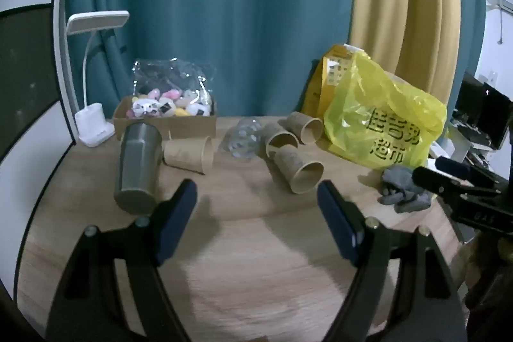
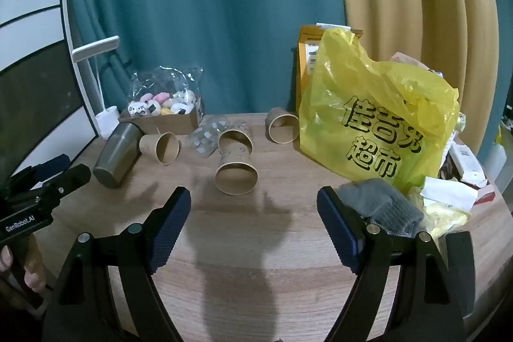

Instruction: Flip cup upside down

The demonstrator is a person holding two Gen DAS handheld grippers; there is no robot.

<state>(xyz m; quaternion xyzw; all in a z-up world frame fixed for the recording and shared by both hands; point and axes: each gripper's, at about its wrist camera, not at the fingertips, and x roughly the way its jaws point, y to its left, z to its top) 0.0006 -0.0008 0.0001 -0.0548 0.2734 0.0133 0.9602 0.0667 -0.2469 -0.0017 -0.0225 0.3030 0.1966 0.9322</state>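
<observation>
Several brown paper cups lie on their sides on the wooden table [image 1: 256, 246]. The nearest cup [image 1: 298, 170] [image 2: 235, 170] lies with its mouth toward me. Another [image 1: 189, 154] [image 2: 162, 146] lies beside a steel tumbler [image 1: 138, 167] [image 2: 117, 153] that stands upside down. Two more cups [image 1: 280, 140] [image 1: 306, 125] lie further back, as the right wrist view shows [image 2: 234, 140] [image 2: 282, 125]. My left gripper [image 1: 256, 197] is open and empty, short of the cups. My right gripper [image 2: 253, 204] is open and empty, just short of the nearest cup.
A yellow plastic bag [image 1: 381, 124] [image 2: 375, 120] stands at the right. A grey glove [image 1: 400, 188] [image 2: 381, 207] lies beside my right finger. A cardboard box of plush toys [image 1: 166, 114] [image 2: 163, 114], a white desk lamp [image 1: 93, 114] and a crumpled clear wrapper [image 1: 242, 138] are at the back.
</observation>
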